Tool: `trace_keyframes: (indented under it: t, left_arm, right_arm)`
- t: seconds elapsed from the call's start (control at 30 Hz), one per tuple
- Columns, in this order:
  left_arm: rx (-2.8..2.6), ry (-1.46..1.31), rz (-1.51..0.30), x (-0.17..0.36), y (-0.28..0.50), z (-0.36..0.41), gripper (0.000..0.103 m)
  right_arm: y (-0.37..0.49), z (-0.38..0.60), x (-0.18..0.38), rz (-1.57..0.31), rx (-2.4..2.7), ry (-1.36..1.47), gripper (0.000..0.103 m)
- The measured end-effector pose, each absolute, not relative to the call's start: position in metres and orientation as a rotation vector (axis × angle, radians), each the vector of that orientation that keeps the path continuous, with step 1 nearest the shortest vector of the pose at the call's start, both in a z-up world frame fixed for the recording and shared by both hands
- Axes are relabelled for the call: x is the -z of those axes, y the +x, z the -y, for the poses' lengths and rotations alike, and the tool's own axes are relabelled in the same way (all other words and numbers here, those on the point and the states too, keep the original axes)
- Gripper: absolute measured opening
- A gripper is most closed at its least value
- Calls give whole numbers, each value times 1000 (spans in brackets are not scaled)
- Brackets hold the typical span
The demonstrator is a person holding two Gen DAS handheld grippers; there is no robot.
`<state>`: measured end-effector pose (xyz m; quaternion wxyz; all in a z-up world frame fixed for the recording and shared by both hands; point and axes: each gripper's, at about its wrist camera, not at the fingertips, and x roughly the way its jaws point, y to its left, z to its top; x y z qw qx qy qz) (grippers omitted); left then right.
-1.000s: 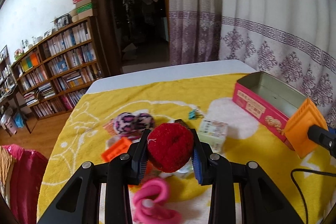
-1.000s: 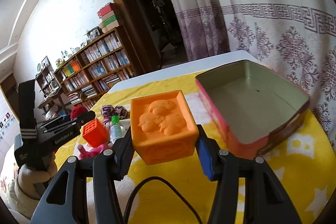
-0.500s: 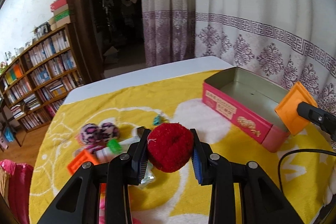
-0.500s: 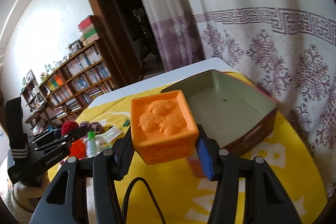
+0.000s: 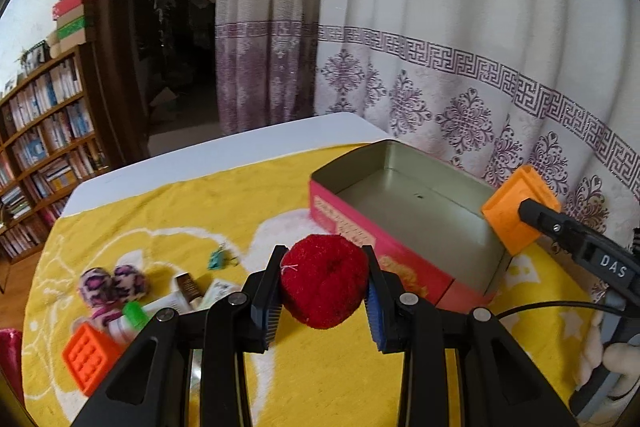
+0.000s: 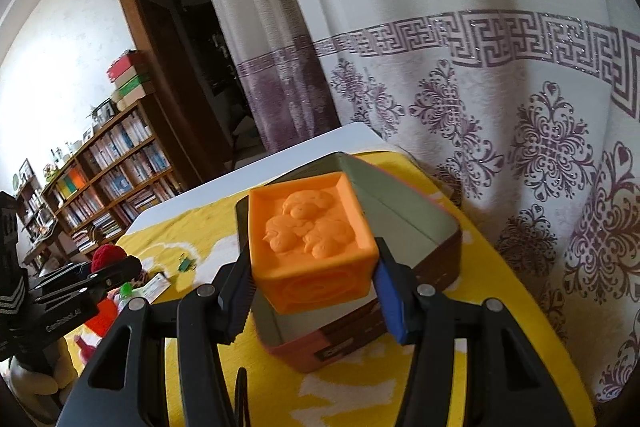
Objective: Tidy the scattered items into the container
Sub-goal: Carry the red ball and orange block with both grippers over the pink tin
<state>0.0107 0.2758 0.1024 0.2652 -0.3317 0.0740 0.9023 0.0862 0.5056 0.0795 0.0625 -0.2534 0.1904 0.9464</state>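
My left gripper (image 5: 323,297) is shut on a red pompom (image 5: 323,281) and holds it above the yellow cloth, just left of the open pink tin box (image 5: 404,201). My right gripper (image 6: 314,285) is shut on an orange embossed block (image 6: 312,243) and holds it over the near end of the tin (image 6: 416,223). In the left wrist view the block (image 5: 516,211) hangs at the tin's right end. In the right wrist view the left gripper with the pompom (image 6: 108,255) is at the left.
Scattered on the yellow cloth (image 5: 192,211) at the left: an orange grid block (image 5: 90,357), leopard-print pompoms (image 5: 114,285), a green-capped bottle (image 5: 130,319), a small teal clip (image 5: 217,259), paper packets (image 5: 192,289). A curtain (image 5: 460,67) hangs behind the table; a bookshelf (image 5: 44,131) stands far left.
Both grippers have moved toward the tin. The orange block has come over the tin's near end; the red pompom has come up beside the tin's long wall.
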Motion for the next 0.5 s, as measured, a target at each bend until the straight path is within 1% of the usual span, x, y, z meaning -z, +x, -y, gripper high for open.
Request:
trace_keyframes:
  t: [0.27,0.5]
  left_arm:
    - [-2356,-874,-177,-110,2,-313,37]
    - [-2281,-859,-153,-113,-9,-347,37]
  right_arm:
    - [80,-520,-76,-573,-2825,-764,58]
    - [76,-523,-73,-528,-2815,-760,58]
